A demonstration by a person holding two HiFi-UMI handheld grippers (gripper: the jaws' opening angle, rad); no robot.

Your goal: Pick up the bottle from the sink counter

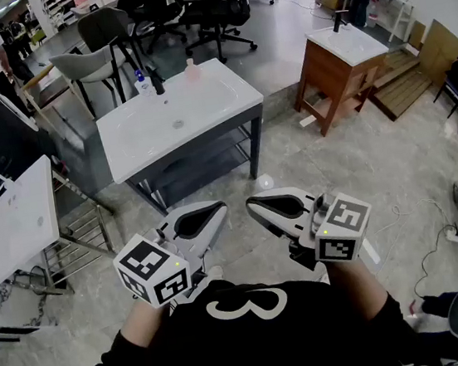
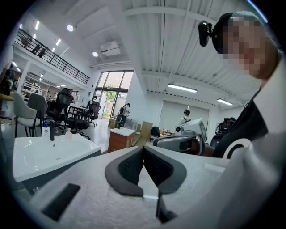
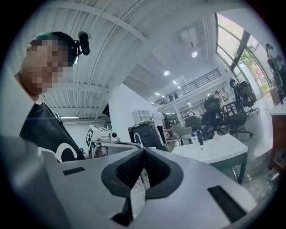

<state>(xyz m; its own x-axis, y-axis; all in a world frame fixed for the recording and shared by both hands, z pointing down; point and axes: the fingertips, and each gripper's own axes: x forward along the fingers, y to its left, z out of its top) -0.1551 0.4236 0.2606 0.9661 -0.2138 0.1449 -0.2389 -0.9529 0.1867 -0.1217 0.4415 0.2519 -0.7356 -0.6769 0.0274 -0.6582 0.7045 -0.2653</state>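
Legible marks: a white figure resembling a "3" on the person's black shirt (image 1: pixel 249 305). Each gripper carries a cube of black-and-white square markers, the left cube (image 1: pixel 151 270) at lower left of centre and the right cube (image 1: pixel 342 227) at lower right of centre. Print on the bottles is too small to read.

Left gripper (image 1: pixel 202 218): jaws together, nothing between them. Right gripper (image 1: pixel 272 206): jaws together, likewise empty. Both are held side by side, close to the chest, at the bottom centre of the head view and well apart from the counter.

Sink counter (image 1: pixel 201 98): white basin top on a dark grey stand, upper centre-left of the head view. Along its far edge stand a blue-capped bottle (image 1: pixel 142 82), a black faucet (image 1: pixel 155 80) just beside it, and a pale pink bottle (image 1: pixel 192 71) further right. All are upright.

Room: a large open hall with a grey marbled tile floor (image 1: pixel 362 177). A wooden vanity (image 1: pixel 327 69) stands at upper right, a second white basin (image 1: pixel 20 218) at the left edge, and office chairs (image 1: pixel 214 8) along the top. The gripper views show a white ribbed ceiling with strip lights.
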